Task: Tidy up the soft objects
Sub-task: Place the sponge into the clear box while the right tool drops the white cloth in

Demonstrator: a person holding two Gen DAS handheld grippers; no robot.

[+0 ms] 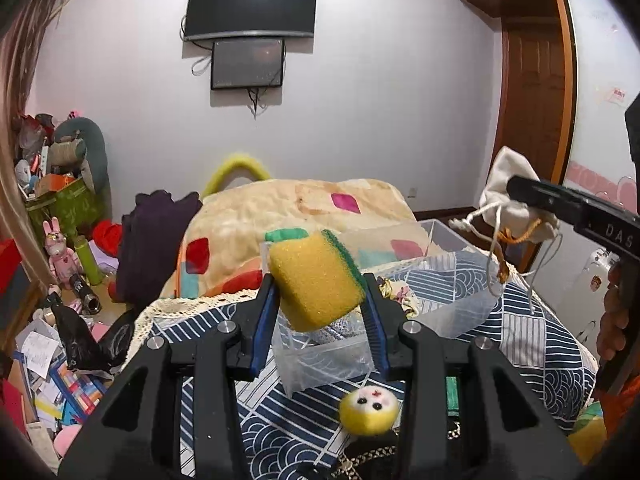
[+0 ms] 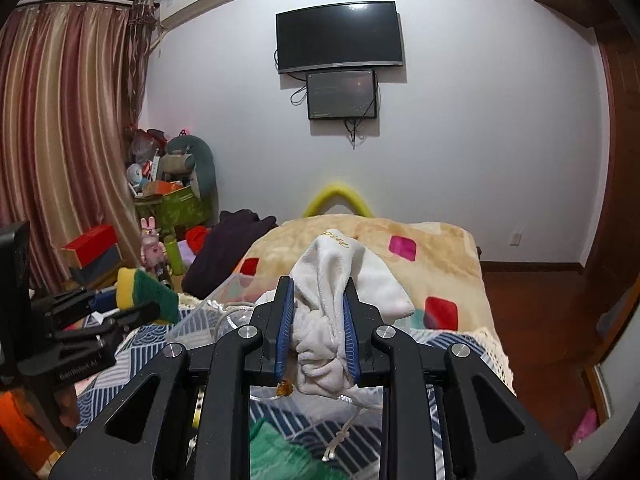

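Both grippers loaded. Our left gripper (image 1: 320,292) is clamped on the yellow-green sponge (image 1: 316,276), pads biting the sponge's lower sides, most of it sticking out ahead of the tips. Directly below and just ahead of the left fingers sits the small clear bin (image 1: 328,356), some patterned fabric already inside. Our right gripper (image 2: 320,320) is closed on the white drawstring pouch (image 2: 340,300), bunched between the pads, cords (image 2: 344,428) dangling beneath. The big clear bin (image 1: 452,280) is ahead and under the right gripper, off to the right of the left one. A yellow plush ball (image 1: 369,409) lies loose on the patterned bedcover (image 1: 532,344), under the left gripper and nearer us than the small bin.

We judge the step as dropping each item in a bin. To do it well: we lower the sponge until it's inside the small bin walls before opening, since it's soft and could bounce off the rim. With the pouch, we let the cords go in first so they don't snag the big bin's edge
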